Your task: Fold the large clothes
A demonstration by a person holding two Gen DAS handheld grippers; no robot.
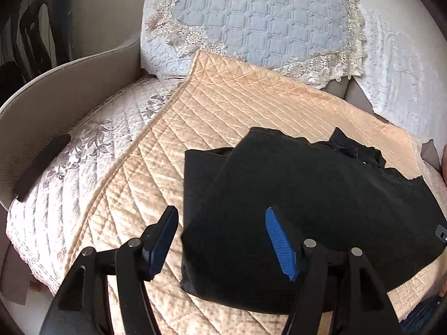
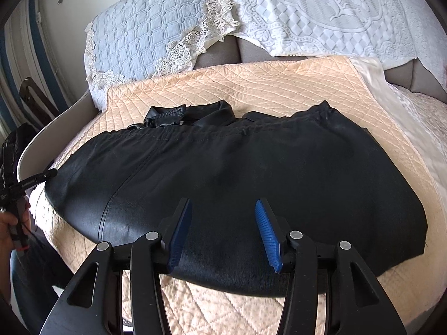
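Left wrist view: left hand-held gripper (image 1: pixel 220 244) spread, pinching nothing, over the left edge of the black garment (image 1: pixel 293 195) at lower right on the peach quilt (image 1: pixel 223 97).

Right wrist view: right hand-held gripper (image 2: pixel 223 234) spread above the garment's near hem, centre frame. Probably between folds; next calls for pinching an edge.

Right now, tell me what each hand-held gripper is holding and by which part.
Nothing is held. The left hand-held gripper and the right hand-held gripper are both open above the black garment, pads not pressing it.
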